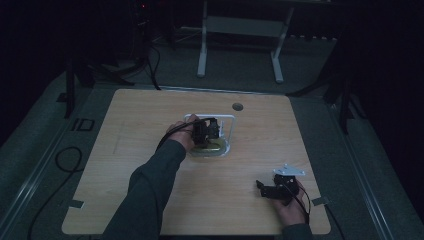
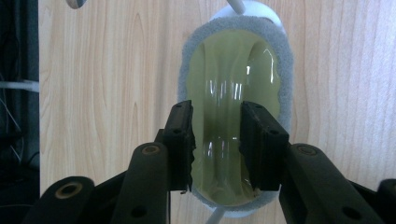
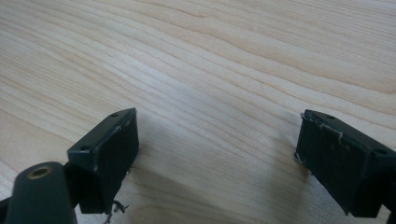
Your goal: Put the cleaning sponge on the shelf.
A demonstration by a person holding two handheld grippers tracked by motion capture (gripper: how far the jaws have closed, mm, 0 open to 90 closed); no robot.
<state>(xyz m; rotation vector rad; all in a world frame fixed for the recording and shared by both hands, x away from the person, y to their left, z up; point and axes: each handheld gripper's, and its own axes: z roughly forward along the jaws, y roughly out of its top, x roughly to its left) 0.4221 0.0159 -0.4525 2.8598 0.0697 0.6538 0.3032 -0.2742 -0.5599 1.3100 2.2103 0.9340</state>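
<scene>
1. We see the left gripper held by the left hand near the middle of the wooden table, poised over a small white holder.
2. In the left gripper view, its jaws stand part-way apart over an olive-green, glossy pad ringed by a grey foam edge. The pad lies on the table and reaches past both jaw tips; whether the jaw faces press on it we cannot tell.
3. The pad sits just right of the left hand, at the near side of the white holder, whose white frame rises on its far side.
4. The right gripper rests in the right hand at the near right of the table, well apart from the pad.
5. In the right gripper view, its jaws are spread wide over bare wood, with nothing between them.
</scene>
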